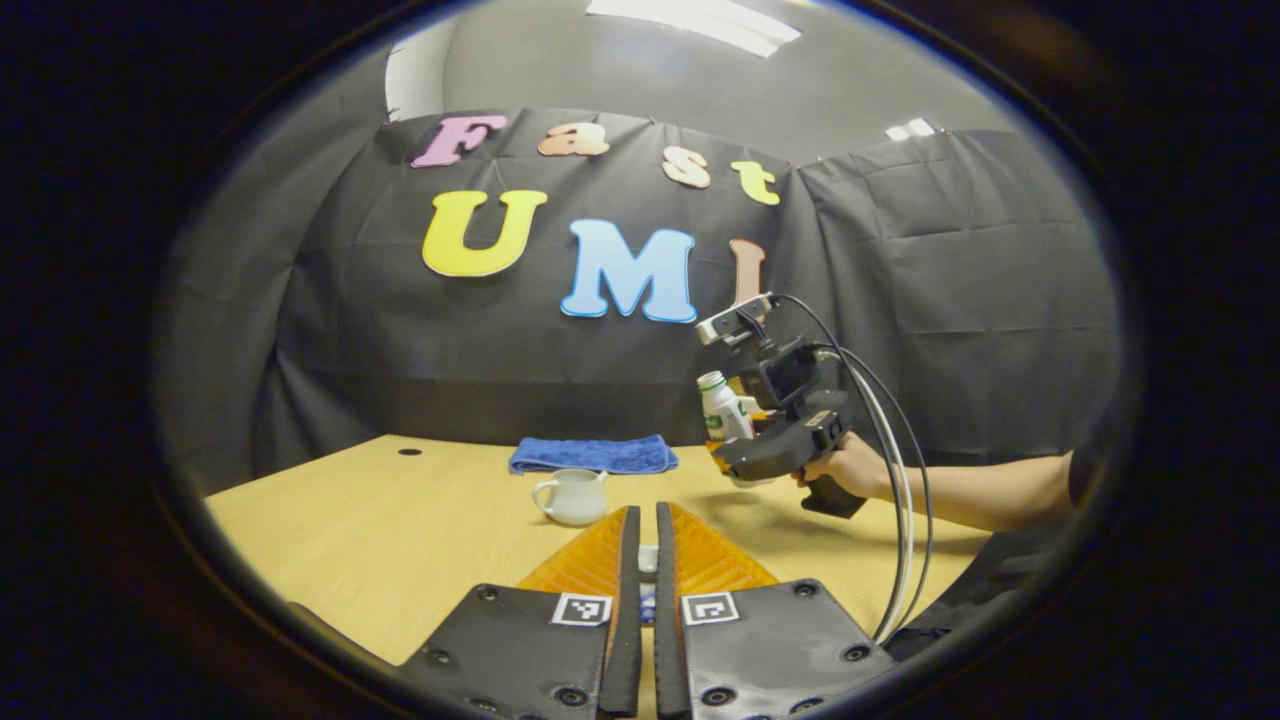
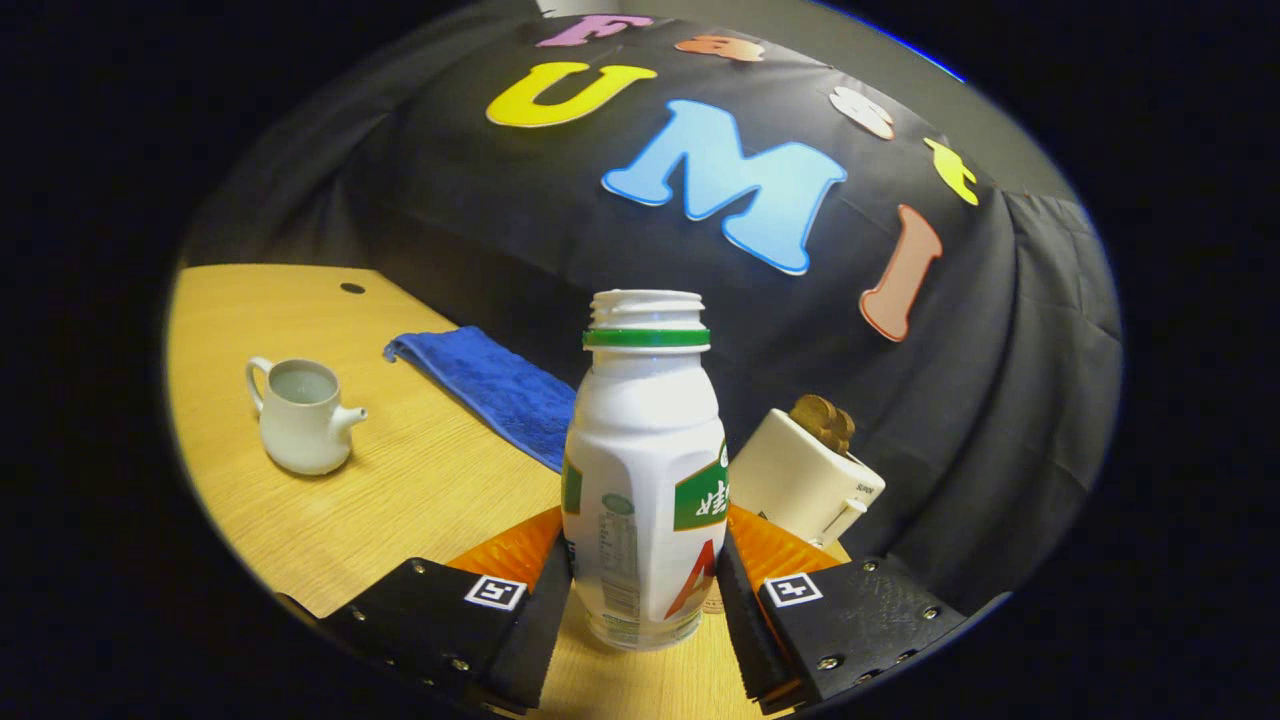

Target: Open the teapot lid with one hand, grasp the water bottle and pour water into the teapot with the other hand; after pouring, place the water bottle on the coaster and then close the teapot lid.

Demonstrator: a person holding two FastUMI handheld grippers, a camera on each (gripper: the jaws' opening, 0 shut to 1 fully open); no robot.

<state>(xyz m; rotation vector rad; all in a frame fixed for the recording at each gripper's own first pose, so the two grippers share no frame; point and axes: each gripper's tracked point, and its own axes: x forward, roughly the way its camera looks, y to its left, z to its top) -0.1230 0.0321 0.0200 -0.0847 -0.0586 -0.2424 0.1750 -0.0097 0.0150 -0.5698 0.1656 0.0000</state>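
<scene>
**Q:** Where is everything at this point?

**A:** My right gripper (image 2: 643, 560) has the water bottle (image 2: 645, 470) clamped between both fingers, low on its body over the label. The bottle is upright, uncapped, and held off the table (image 2: 420, 480). The teapot (image 2: 300, 415) stands on the table off to one side, well apart from the bottle, with its top open. A blue towel (image 2: 490, 385) lies behind it, near the booth wall, and a toaster (image 2: 800, 480) stands behind the bottle.

**Q:** And your left gripper?

**A:** My left gripper (image 1: 646, 515) is almost fully closed on a small white piece. I take that for the teapot lid (image 1: 648, 560), held by its knob, though very little of it shows between the fingers.

**Q:** How will the bottle handle?

**A:** It looks like thin plastic, light and a bit yielding. If I squeeze hard, the walls may buckle and push water out of the open neck. The label is probably smooth, so the bottle could twist in my fingers when I tip it. I judge a hold around the wide middle is right, since it leaves the neck clear for pouring.

**Q:** And the teapot?

**A:** It looks like glazed ceramic, so hard, slippery and easy to chip. The mouth is small, so the pour needs to be slow, with the neck right over it. The lid should go back down gently.
</scene>
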